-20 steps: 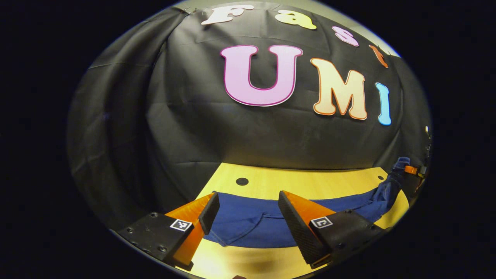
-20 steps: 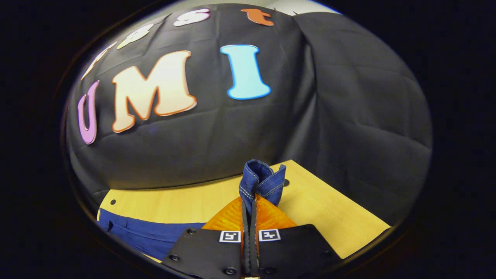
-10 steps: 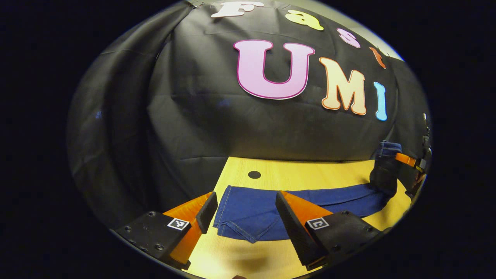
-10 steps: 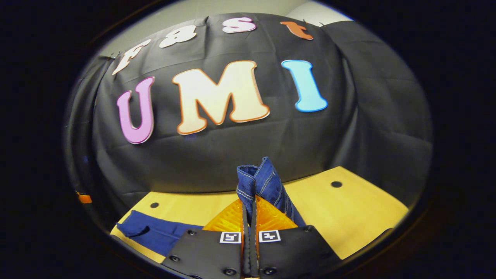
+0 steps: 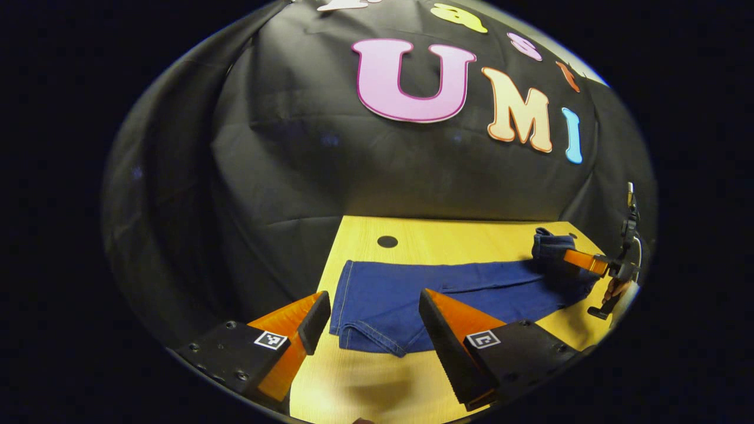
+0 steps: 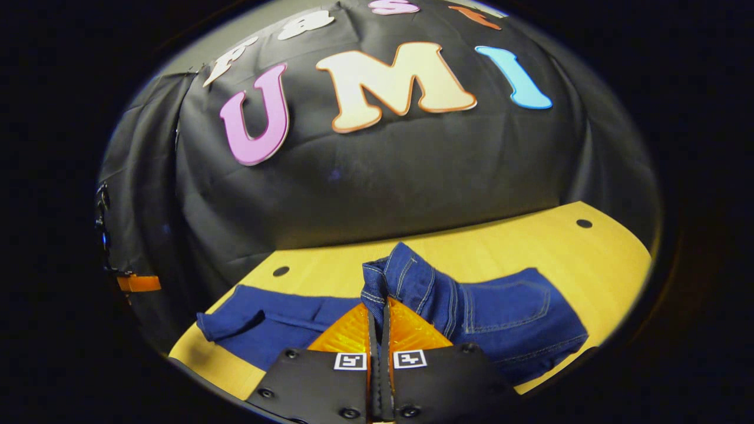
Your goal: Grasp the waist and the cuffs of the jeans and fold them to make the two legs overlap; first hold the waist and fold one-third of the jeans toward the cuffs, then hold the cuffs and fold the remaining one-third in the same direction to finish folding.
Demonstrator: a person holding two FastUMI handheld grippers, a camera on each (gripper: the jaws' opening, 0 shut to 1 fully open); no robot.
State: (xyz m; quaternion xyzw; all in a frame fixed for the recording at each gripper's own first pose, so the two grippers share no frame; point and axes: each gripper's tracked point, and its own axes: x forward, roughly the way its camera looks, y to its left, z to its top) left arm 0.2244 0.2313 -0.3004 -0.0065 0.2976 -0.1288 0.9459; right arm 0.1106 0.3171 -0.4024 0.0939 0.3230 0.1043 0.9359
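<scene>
The dark blue denim jeans lie lengthwise across the pale wooden bench, already doubled so one leg rests on the other. In the left gripper view the cuff end sits at the near left of the bench, just beyond the left claw, whose fingers are spread wide with nothing between them; the cuff hem lies in line with the gap, but whether the fingers touch the cloth I cannot tell.

In the right gripper view the right claw is pressed together on a bunched fold of the waistband, which stands up above the fingertips while the seat with its back pocket spreads flat to the right. The same claw, with a hand behind it, shows at the far right of the left gripper view, low over the waist end.

As I judge it, the leg-overlap fold is done and the first third-fold is in hand: the waist is gripped but not yet carried over.

The next move calls for lifting the waistband clear and sweeping it towards the cuffs, laying it down about a third along with the edges square. The left claw would do well to steady the cuff end so the legs do not slide or splay.
</scene>
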